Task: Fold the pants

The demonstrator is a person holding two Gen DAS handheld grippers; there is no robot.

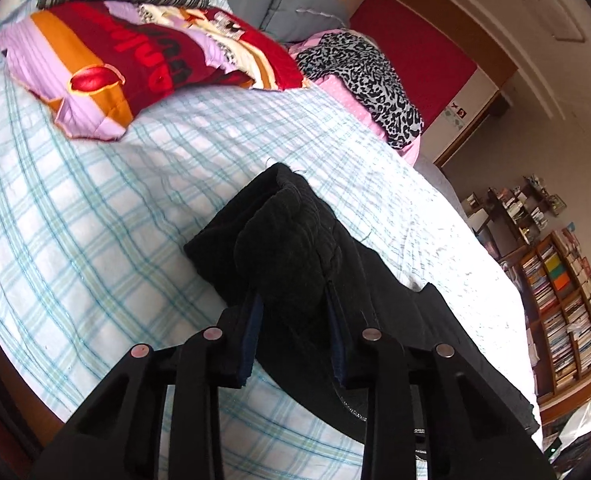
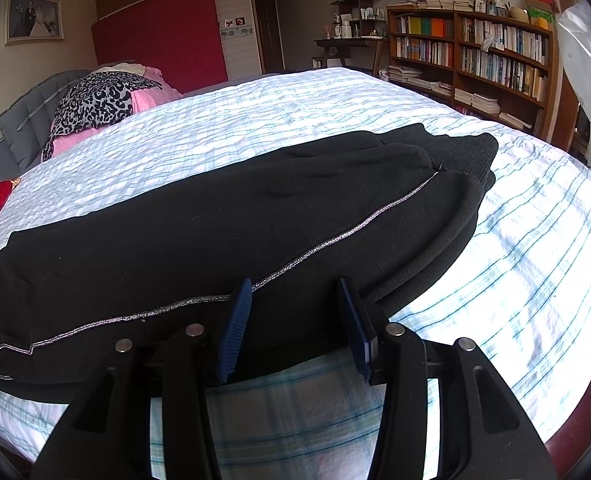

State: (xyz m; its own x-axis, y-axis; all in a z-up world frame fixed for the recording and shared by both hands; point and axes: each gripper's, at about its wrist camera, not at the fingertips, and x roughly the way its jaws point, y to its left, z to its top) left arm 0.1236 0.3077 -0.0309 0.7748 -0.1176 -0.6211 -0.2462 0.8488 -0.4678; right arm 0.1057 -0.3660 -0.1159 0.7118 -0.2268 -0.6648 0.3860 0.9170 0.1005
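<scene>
Left fingers: my left gripper (image 1: 291,312) has its blue-padded fingers (image 1: 251,332) pinching a thick bunch of the black, soft fleece-like pants (image 1: 287,240) at one end; the cloth fills the gap between both pads.

Right fingers: my right gripper (image 2: 295,316) has its blue ribbed fingers (image 2: 235,316) spread part way, straddling the near edge of the pants (image 2: 215,240). I cannot tell whether the pads press the cloth.

Pants: they lie lengthwise across the bed with its pale blue-and-white checked sheet (image 2: 495,260), already doubled leg on leg. A thin silver stripe (image 2: 335,240) runs along the side seam. The ribbed waistband or cuff end lies far from my right gripper.

Handling: I judge the fabric thick, limp and light. It will sag and drape between grips, not hold shape. It looks grippy, not slippery, and not fragile.

Where to hold: take the bunched end through all layers, and the folded edge beside the stripe, so layers stay aligned.

Surroundings: a red, purple and orange patterned cushion (image 1: 107,68) and a leopard-print cloth (image 1: 367,80) lie well apart, near the head of the bed.
</scene>
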